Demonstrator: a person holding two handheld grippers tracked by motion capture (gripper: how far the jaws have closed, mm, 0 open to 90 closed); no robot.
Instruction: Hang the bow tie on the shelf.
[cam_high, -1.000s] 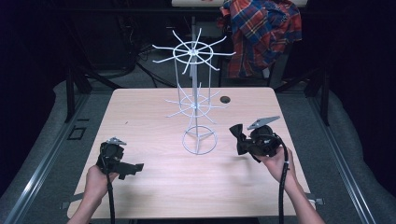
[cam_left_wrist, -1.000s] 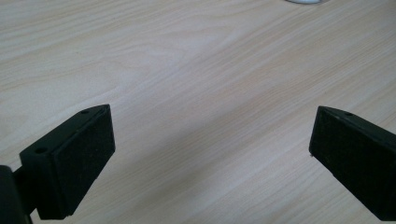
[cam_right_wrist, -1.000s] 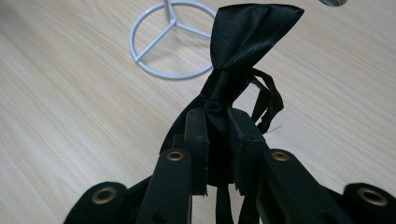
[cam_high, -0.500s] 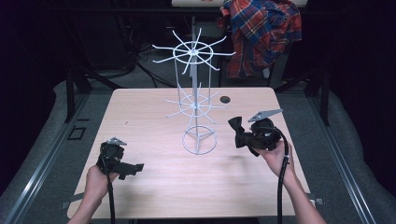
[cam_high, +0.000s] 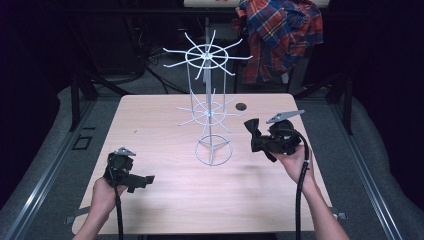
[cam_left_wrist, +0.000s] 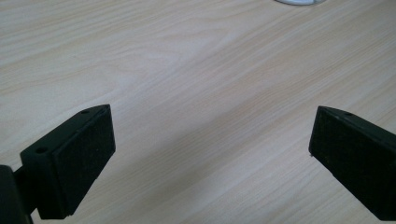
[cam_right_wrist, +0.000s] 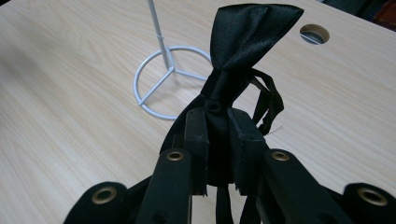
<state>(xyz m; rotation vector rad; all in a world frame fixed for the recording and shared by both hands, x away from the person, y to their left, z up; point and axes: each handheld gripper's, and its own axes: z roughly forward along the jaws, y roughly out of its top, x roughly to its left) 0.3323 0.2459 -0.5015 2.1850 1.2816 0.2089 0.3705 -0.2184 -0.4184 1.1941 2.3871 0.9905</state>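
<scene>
A black satin bow tie (cam_right_wrist: 243, 42) is pinched in my right gripper (cam_right_wrist: 219, 126), whose jaws are shut on its lower half; its strap dangles at the right. In the high view that bow tie (cam_high: 254, 131) sticks out leftward from the right gripper (cam_high: 261, 142), held above the table to the right of a white wire display stand (cam_high: 207, 112). The stand's ring base (cam_right_wrist: 170, 79) lies just beyond the bow tie. My left gripper (cam_high: 145, 181) rests low at the table's front left, and its two pads (cam_left_wrist: 84, 154) stand wide apart with nothing between them.
The light wooden table (cam_high: 160, 125) has a round cable hole (cam_high: 241, 106) behind the right gripper. A plaid shirt (cam_high: 282, 35) hangs beyond the far edge. The stand's wire arms (cam_high: 200, 54) spread out at two levels. Dark floor and rails surround the table.
The right gripper with the bow tie has risen a little and drifted slightly toward the stand. The left gripper has stayed where it was.
</scene>
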